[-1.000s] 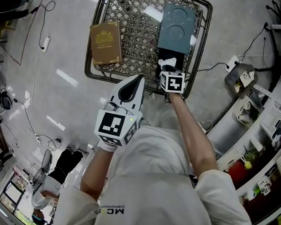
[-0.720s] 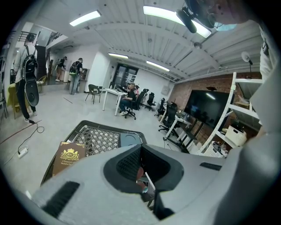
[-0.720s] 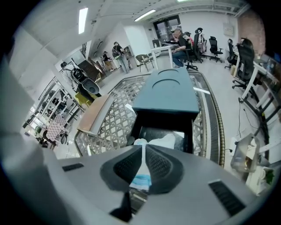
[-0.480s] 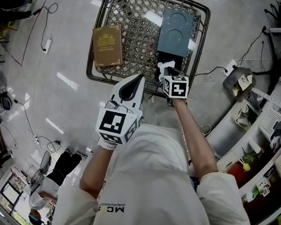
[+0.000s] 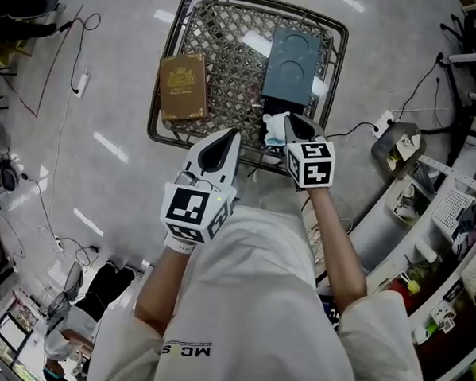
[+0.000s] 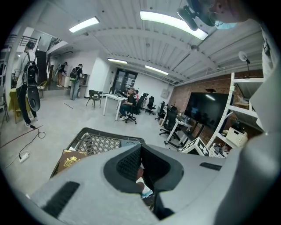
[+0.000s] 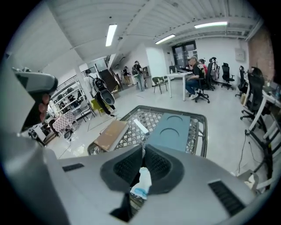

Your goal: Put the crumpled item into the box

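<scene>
A wire basket (image 5: 176,31) stands on the grey floor in the head view. In it lie a teal box (image 5: 292,61) with two round marks and a brown box (image 5: 183,87) with a gold crest. My right gripper (image 5: 285,132) hovers over the basket's near right corner, shut on a crumpled white and light-blue item (image 5: 276,125). The right gripper view shows that crumpled item (image 7: 141,184) pinched between the pads, with the teal box (image 7: 171,129) beyond. My left gripper (image 5: 226,144) is shut and holds nothing, just short of the basket's near rim.
A dark object (image 5: 272,112) lies in the basket below the teal box. Cables and a power strip (image 5: 81,82) trail on the floor at left. Shelving (image 5: 452,213) runs along the right. Desks, chairs and people (image 6: 127,103) are far off.
My right gripper has drawn back a little toward the person, the crumpled item still in it. The left gripper has stayed where it was.
</scene>
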{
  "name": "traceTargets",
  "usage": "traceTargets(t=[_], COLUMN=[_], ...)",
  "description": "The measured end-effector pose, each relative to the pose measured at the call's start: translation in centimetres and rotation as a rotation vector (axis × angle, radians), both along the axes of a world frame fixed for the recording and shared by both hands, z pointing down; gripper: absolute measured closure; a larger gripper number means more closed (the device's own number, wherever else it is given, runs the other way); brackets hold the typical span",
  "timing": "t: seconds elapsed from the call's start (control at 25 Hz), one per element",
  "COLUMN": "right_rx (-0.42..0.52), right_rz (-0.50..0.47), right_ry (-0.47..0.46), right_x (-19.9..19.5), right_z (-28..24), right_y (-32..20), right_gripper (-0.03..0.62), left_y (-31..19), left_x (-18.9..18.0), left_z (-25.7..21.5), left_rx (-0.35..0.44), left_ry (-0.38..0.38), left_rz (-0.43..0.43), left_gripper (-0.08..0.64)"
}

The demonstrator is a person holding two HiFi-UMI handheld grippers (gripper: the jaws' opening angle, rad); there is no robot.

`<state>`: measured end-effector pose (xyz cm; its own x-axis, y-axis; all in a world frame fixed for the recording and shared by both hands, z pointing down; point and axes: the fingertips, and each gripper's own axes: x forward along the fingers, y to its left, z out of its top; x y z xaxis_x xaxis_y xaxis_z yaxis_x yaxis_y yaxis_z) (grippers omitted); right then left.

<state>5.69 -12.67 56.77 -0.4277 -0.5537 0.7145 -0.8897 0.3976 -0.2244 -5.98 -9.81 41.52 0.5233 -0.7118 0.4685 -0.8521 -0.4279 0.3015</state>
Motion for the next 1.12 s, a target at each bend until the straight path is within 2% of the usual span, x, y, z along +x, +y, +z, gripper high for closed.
traceTargets(t=[0.44, 0.84, 1.12], right_rx=[0.204, 0.396, 0.515], right_rz=[-0.065, -0.024, 0.024], right_ry=[-0.058, -0.111, -0.143], right_x=[-0.1, 2.3, 3.6], right_z=[-10.8, -20.9, -25.7], right_y=[-0.3, 0.2, 1.2], right_gripper=[0.565, 0.565, 0.565], left_y=[-0.4, 0.1, 0.5], left_x=[-0.2, -0.7, -0.9], left_z=[-2.7, -5.4, -7.1], left_rx=[0.054, 0.103, 0.141], left_ry=[0.027, 0.055, 0.059], left_rz=[-0.004, -0.014, -0.015], left_gripper=[0.54, 0.54, 0.54])
